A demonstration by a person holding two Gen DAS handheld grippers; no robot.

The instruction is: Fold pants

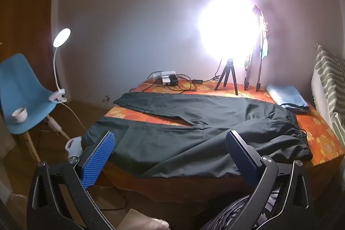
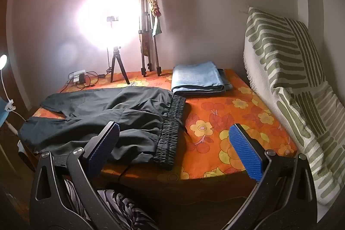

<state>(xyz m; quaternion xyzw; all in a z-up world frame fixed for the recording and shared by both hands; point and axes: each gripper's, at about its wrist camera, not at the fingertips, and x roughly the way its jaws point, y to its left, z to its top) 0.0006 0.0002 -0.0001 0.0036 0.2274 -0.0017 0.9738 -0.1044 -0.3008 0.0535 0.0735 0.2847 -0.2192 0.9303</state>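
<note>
Left gripper [image 1: 170, 143], right gripper [image 2: 174, 139]: two, jaws spread wide, nothing between, short of bed's near edge. One pair dark pants [image 1: 204, 133] flat on floral bed cover [image 2: 215, 122], legs splayed toward chair side, elastic waistband [image 2: 172, 128] toward pillow side. Likely light, limp, slightly slick; best pinched at waistband corner and cuff. Beyond pants: one folded blue cloth [image 2: 197, 75], two tripods.

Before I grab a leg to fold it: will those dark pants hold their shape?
Probably not. The dark pants lie wrinkled and drape over the bed edge, so they look floppy and light. The gathered waistband seems thicker and may grip better.
</note>
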